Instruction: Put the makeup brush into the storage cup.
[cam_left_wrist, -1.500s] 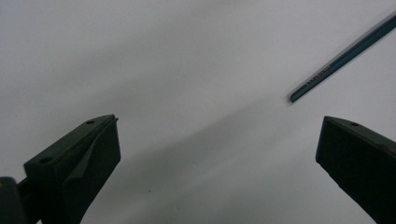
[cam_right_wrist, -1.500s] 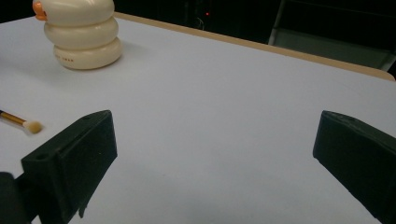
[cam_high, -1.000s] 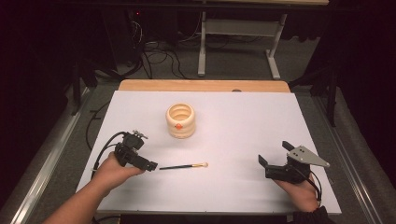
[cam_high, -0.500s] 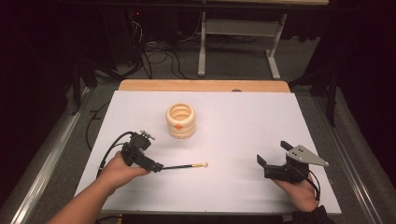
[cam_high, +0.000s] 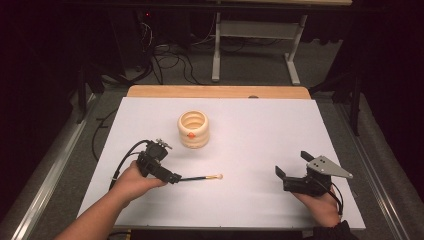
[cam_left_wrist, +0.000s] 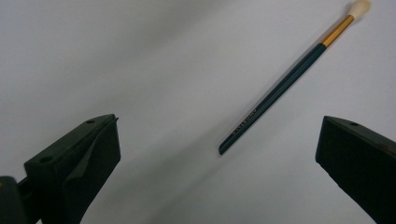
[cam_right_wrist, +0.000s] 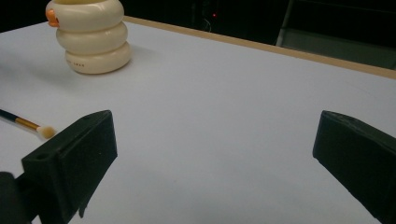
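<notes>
I see left gripper (cam_high: 172, 176) low over white table (cam_high: 260, 130), jaws wide, nothing between pads. Brush (cam_left_wrist: 285, 84) lies flat on table, dark handle end between my left jaws, not touched by either; gold ferrule and pale tip (cam_high: 218, 176) point toward table centre. Right gripper (cam_high: 281, 175) near front right edge, well apart from brush, jaws wide too, holding nothing. Cream ringed holder (cam_high: 193, 129) stands upright behind brush, apart from both grippers
</notes>
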